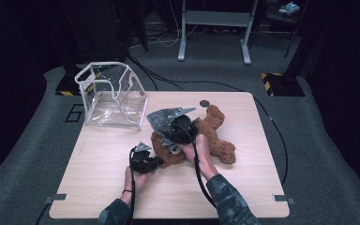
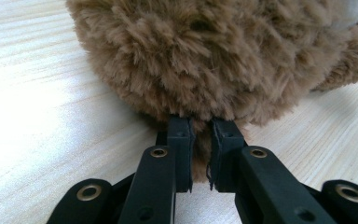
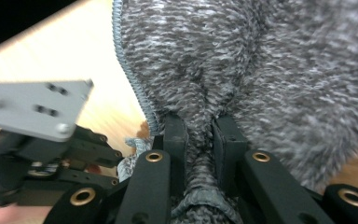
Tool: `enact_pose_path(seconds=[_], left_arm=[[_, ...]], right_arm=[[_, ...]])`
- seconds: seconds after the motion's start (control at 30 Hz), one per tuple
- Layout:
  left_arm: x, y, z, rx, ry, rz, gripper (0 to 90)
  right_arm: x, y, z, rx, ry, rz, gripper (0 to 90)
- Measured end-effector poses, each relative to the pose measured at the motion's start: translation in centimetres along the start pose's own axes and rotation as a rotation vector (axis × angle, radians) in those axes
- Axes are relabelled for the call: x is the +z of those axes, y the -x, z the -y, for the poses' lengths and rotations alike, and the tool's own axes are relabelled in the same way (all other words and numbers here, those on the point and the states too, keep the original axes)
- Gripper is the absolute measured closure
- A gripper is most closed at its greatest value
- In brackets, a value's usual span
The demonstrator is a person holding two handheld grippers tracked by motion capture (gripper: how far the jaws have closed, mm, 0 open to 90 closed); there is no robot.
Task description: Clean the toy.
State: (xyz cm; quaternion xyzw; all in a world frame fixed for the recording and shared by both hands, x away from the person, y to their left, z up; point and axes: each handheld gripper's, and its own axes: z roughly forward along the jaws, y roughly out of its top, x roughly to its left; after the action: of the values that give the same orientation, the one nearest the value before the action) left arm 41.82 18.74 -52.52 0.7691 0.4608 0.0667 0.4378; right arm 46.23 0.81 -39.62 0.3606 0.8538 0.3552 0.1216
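Gripping a tuft of brown fur, the left gripper [image 2: 200, 140] has its two jaws drawn narrow on the underside of one teddy bear [image 2: 200, 56]; in its own view a pinch of pile stands between the pads, low against the table [image 2: 42, 107]. One right gripper [image 3: 199, 135] is likewise narrow, its two jaws clamped on a fold of one grey knitted garment [image 3: 242, 70], whose ribbed edge runs down to the left jaw. In that same view the left gripper appears blurred at the lower left, with its grey plate uppermost. From the high view, the left gripper [image 1: 155, 161] sits at the bear's [image 1: 215, 136] near-left side, low on the table, and the right gripper [image 1: 168, 143] is above the bear's middle, with the garment [image 1: 161, 119] bunched over the bear's left part beside the grey plate. The bear lies across the middle of the table [image 1: 98, 178], limbs spread toward the right. Two hands are counted, one per gripper, each with a cable trailing back toward the near edge. One clear plastic bag [image 1: 112, 96] with white trim stands open at the far-left corner, well apart from the bear. One small dark round object [image 1: 205, 103] lies near the far edge, just beyond the bear; what it is cannot be told.
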Motion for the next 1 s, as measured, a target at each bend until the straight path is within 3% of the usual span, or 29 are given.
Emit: enact_pose_path(seconds=[0.1,0.2,0.3,0.37,0.5,0.53,0.57,0.63,0.7,0.83,0.93,1.0], left_arm=[[0.0,-0.1,0.2,-0.022,0.015,0.013,82.1],[0.0,-0.2,0.4,-0.03,0.023,0.017,82.3],[0.0,-0.3,0.3,-0.032,0.031,0.017,82.2],[-0.1,-0.4,0.3,-0.034,0.031,0.024,82.1],[0.0,-0.5,0.3,-0.029,0.044,0.021,81.8],[0.0,-0.5,0.2,-0.037,0.048,0.027,81.8],[0.0,-0.5,0.3,-0.039,0.051,0.028,81.8],[0.0,-0.6,0.3,-0.042,0.043,0.027,81.9],[0.0,-0.8,0.3,-0.033,0.034,0.028,81.9],[0.0,-0.8,0.3,-0.039,0.038,0.025,82.0],[0.0,-0.8,0.3,-0.038,0.041,0.019,82.0],[0.0,-0.7,0.4,-0.03,0.039,0.02,81.9]], right_arm=[[1.1,1.0,0.2,0.046,-0.01,0.021,78.5],[0.6,2.9,0.5,0.063,-0.029,0.092,78.5],[-0.3,4.4,1.4,0.111,-0.036,0.108,78.5],[-1.5,4.3,1.7,0.123,-0.003,0.087,78.4],[-2.9,1.7,1.3,0.044,0.046,0.03,78.4],[-2.8,0.9,1.1,0.042,0.058,0.01,78.4],[-2.4,0.4,1.0,0.012,0.055,-0.003,78.4],[-1.0,-0.3,1.2,0.008,0.019,-0.007,78.4],[-0.1,-0.2,1.9,0.015,0.011,-0.012,78.5],[-1.6,1.2,3.0,0.052,0.038,0.029,78.4],[-1.8,2.7,4.5,0.092,0.001,0.063,78.3],[-1.6,3.3,5.5,0.101,-0.02,0.061,77.3]])
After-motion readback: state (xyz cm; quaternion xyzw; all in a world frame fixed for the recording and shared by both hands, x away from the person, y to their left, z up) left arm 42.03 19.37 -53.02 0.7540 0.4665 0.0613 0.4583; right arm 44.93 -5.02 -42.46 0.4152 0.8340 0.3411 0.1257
